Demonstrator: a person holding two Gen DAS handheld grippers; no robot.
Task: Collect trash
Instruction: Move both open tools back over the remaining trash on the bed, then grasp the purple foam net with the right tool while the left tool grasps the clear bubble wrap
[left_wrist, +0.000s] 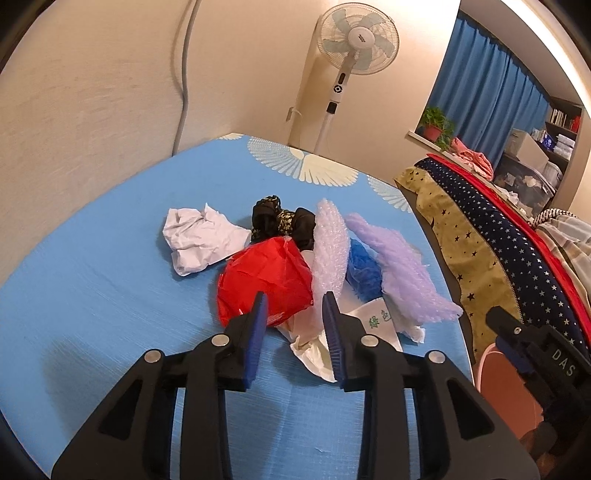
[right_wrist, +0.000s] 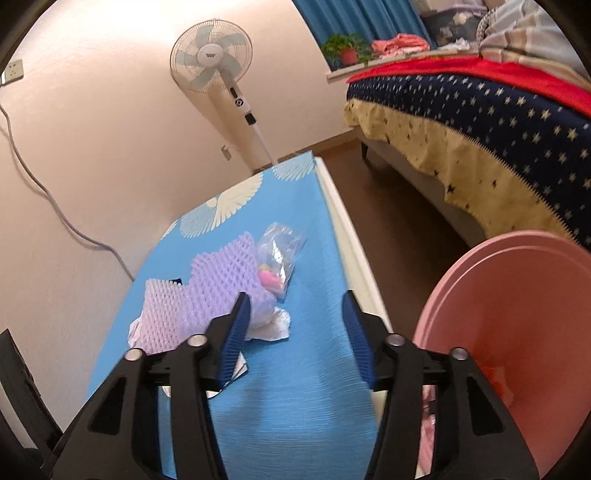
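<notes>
A pile of trash lies on the blue table (left_wrist: 92, 280): crumpled white paper (left_wrist: 199, 238), a black bag (left_wrist: 280, 221), a red plastic bag (left_wrist: 266, 280), bubble wrap (left_wrist: 330, 243), a blue wad (left_wrist: 364, 271), purple foam net (left_wrist: 399, 269) and a white bag (left_wrist: 314, 350). My left gripper (left_wrist: 293, 306) is open just before the red bag. My right gripper (right_wrist: 295, 306) is open and empty over the table (right_wrist: 314, 350), right of the purple foam net (right_wrist: 207, 291) and a clear bag (right_wrist: 280, 251). It also shows in the left wrist view (left_wrist: 517, 343).
A pink basin (right_wrist: 517, 332) stands on the floor right of the table, also in the left wrist view (left_wrist: 509, 391). A bed with a starred cover (right_wrist: 480, 129) is further right. A standing fan (left_wrist: 354, 40) and a wall cable (left_wrist: 184, 74) are behind the table.
</notes>
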